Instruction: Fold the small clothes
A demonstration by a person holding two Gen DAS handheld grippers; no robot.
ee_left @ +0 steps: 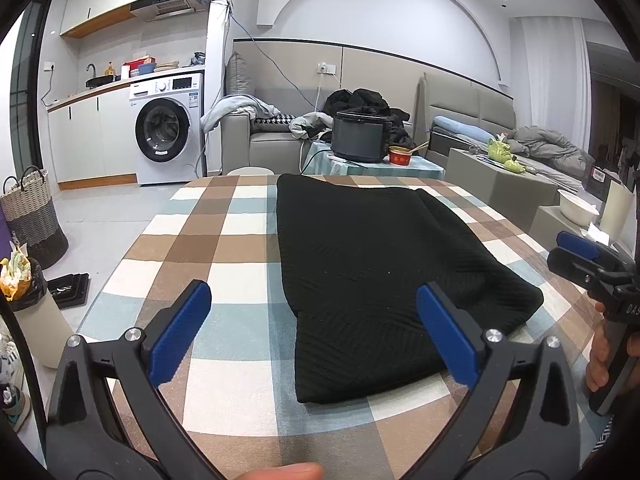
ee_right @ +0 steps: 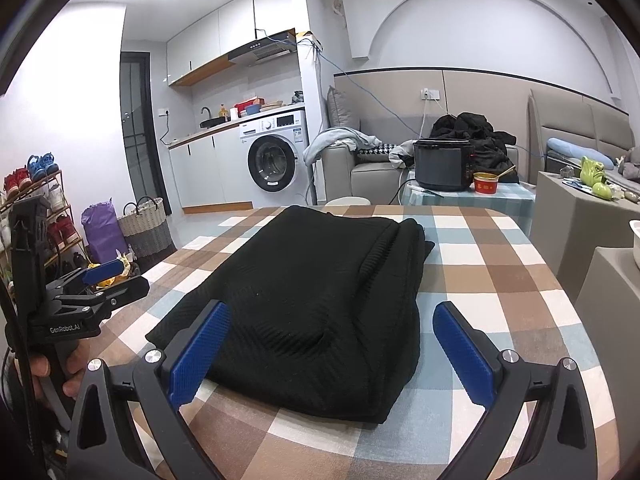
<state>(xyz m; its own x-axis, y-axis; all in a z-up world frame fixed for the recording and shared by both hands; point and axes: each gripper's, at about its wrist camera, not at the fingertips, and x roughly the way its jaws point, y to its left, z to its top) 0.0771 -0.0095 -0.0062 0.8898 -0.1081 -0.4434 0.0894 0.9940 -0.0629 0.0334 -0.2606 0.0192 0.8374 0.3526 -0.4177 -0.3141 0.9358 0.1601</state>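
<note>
Black ribbed sweater (ee_left: 384, 276) lying folded into a rough rectangle on the checked worktop (ee_left: 224, 248), 1 doubled edge running along the right side. Left gripper (ee_left: 314, 332) hovering just short of the sweater's near edge, jaws spread wide, blue pads (ee_left: 180, 332) either side of the near left corner, nothing held. Right gripper (ee_right: 332, 356) likewise spread wide and empty, left pad over the sweater's near left edge, right pad above bare cloth just right of the sweater. From the left wrist view, right gripper at the frame's edge, well right of the sweater. Beyond the sweater, a black rice cooker (ee_right: 442, 166) and red bowl (ee_right: 486, 183) on a side table; washing machine (ee_right: 276, 162) further left.
</note>
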